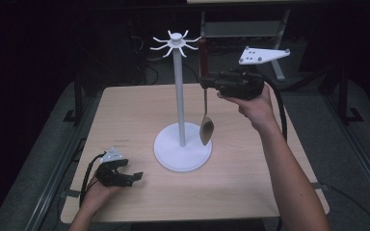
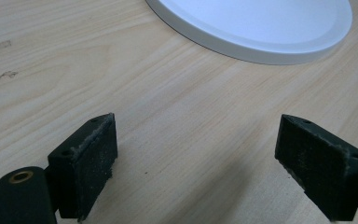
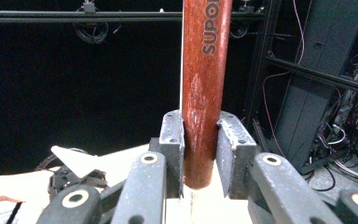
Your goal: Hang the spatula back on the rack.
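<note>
Right gripper (image 1: 206, 83) clamps spoon (image 1: 206, 126) by red handle, bowl down, near rack (image 1: 178, 67). Left gripper (image 1: 125, 174) open, idle on table (image 1: 125, 110). Lift handle end level with hook, approach slowly.

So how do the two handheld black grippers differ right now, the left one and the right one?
The left gripper rests low on the light wooden table with its jaws wide apart and nothing between them. The right gripper is held high beside the white hook stand, its jaws clamped on the dark red handle of a hanging spoon. Both are black, two-jawed and each held in a hand.
</note>
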{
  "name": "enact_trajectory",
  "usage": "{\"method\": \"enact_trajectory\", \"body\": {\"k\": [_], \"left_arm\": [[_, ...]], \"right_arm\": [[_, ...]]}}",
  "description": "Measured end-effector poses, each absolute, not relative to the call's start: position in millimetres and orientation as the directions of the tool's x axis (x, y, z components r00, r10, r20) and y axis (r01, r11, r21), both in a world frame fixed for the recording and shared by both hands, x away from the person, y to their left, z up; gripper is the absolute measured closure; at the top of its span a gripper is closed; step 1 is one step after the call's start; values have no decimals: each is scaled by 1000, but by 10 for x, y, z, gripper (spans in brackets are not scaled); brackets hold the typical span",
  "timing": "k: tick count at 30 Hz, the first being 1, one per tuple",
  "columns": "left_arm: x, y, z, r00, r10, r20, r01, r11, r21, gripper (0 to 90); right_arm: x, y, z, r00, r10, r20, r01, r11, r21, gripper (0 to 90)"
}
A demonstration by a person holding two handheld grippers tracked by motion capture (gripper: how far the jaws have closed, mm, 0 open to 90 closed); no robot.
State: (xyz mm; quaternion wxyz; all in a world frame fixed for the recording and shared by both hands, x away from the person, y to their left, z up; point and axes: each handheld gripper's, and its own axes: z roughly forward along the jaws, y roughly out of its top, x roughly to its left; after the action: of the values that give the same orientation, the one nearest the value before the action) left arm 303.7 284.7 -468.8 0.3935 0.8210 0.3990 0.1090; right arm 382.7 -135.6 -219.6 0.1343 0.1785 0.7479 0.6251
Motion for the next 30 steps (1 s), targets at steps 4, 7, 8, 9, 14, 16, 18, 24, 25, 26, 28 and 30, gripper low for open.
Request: {"method": "enact_trajectory", "body": {"k": [4, 7, 8, 9, 14, 16, 18, 24, 25, 26, 28, 30], "left_arm": [[3033, 2841, -4686, 658, 741, -138, 568, -368, 736, 125], [3035, 2839, -4688, 662, 737, -134, 565, -373, 736, 125], [3034, 2837, -4688, 662, 737, -136, 564, -371, 738, 125], [3033, 2837, -4688, 661, 737, -137, 565, -369, 738, 125], [3033, 2837, -4687, 665, 735, -134, 562, -374, 737, 125], [3030, 2834, -4687, 666, 734, -134, 560, -374, 739, 125], [3029, 2833, -4688, 666, 734, -135, 561, -373, 739, 125], [3021, 2832, -4686, 669, 731, -134, 566, -384, 730, 125], [3021, 2832, -4686, 669, 731, -134, 566, -384, 730, 125], [3022, 2834, -4686, 670, 731, -131, 565, -387, 729, 125], [3022, 2833, -4687, 670, 731, -129, 565, -390, 728, 125], [3022, 2830, -4688, 668, 733, -131, 566, -385, 729, 125]], "right_arm": [[3831, -1290, -2201, -895, 445, 10, 100, 178, 979, 738], [3844, -1255, -2209, -891, 454, 2, 98, 188, 977, 738], [3848, -1243, -2213, -890, 455, 0, 97, 189, 977, 737], [3852, -1232, -2216, -890, 455, 1, 98, 189, 977, 737], [3861, -1191, -2225, -887, 462, -2, 99, 195, 976, 735], [3860, -1175, -2229, -884, 468, -6, 96, 195, 976, 730], [3860, -1176, -2230, -884, 467, -4, 98, 194, 976, 729], [3845, -1205, -2241, -890, 456, 8, 106, 190, 976, 697], [3840, -1214, -2245, -889, 458, 11, 110, 190, 976, 680], [3840, -1214, -2245, -889, 458, 11, 110, 190, 976, 680], [3834, -1238, -2256, -888, 460, 16, 117, 192, 974, 654], [3815, -1282, -2264, -889, 457, 19, 117, 187, 975, 608]]}}
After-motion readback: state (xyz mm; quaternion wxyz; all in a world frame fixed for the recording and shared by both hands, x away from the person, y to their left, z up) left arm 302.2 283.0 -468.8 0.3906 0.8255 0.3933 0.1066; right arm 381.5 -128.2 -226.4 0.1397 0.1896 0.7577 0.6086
